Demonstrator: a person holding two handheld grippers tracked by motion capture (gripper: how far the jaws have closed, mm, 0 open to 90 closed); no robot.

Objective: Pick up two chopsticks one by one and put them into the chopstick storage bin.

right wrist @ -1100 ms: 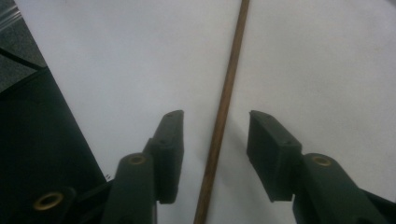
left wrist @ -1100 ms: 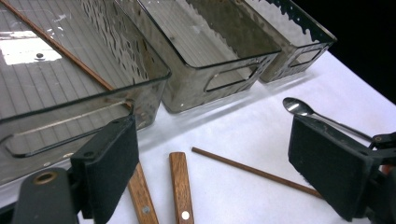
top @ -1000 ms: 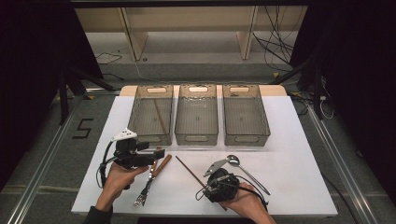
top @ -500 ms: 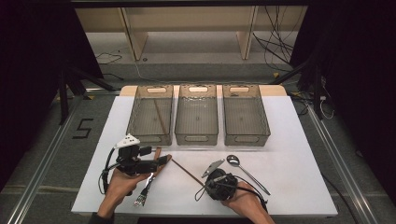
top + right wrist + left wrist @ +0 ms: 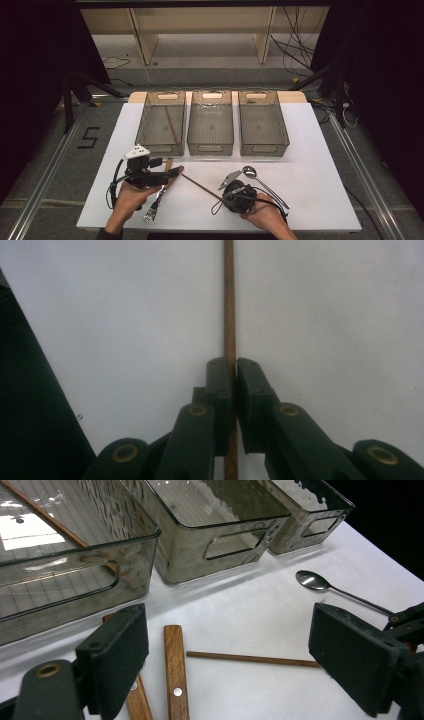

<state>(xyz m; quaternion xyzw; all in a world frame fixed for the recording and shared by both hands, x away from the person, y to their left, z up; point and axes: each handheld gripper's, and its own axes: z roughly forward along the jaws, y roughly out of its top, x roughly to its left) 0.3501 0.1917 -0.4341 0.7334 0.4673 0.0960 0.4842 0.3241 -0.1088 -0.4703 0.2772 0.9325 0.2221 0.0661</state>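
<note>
A thin wooden chopstick (image 5: 229, 300) is clamped between the pads of the right gripper (image 5: 232, 385), whose jaws have just been closing onto it; in the high view the stick lies on the white table (image 5: 310, 150) in the lower middle of the frame, running up-left from the right gripper toward the left gripper (image 5: 172, 172). The left gripper's jaws are held wide apart with nothing between them, above two wooden-handled utensils (image 5: 175, 675). A spoon (image 5: 312, 581) lies at the right, and three clear bins (image 5: 210, 125) stand across the upper middle.
</note>
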